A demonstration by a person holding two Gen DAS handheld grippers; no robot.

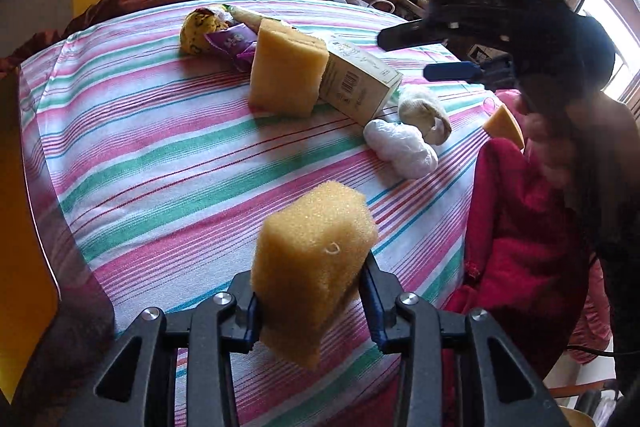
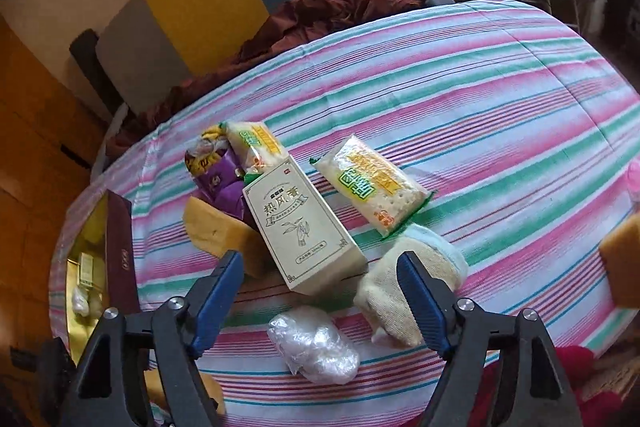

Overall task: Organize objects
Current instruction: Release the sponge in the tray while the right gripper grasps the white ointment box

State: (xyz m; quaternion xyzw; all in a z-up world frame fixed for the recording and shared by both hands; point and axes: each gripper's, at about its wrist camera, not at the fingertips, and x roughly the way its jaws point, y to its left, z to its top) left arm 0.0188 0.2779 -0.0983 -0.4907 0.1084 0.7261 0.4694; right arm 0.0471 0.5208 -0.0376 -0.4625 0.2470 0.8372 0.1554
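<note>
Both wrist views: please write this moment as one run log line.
left gripper: shut on sponge | right gripper: open, nothing held, above cream box | striped cloth: items scattered

A: The cloth [image 2: 500, 99] is striped pink, green, white and thin blue.
B: And the sponge [image 1: 312, 267]?
A: Golden yellow, same as the standing sponge [image 1: 286, 71].
B: The box [image 2: 304, 227]?
A: Cream with dark lettering. The cracker packet [image 2: 374, 185] is white, green and yellow; the wrapper [image 2: 218, 183] purple.
</note>
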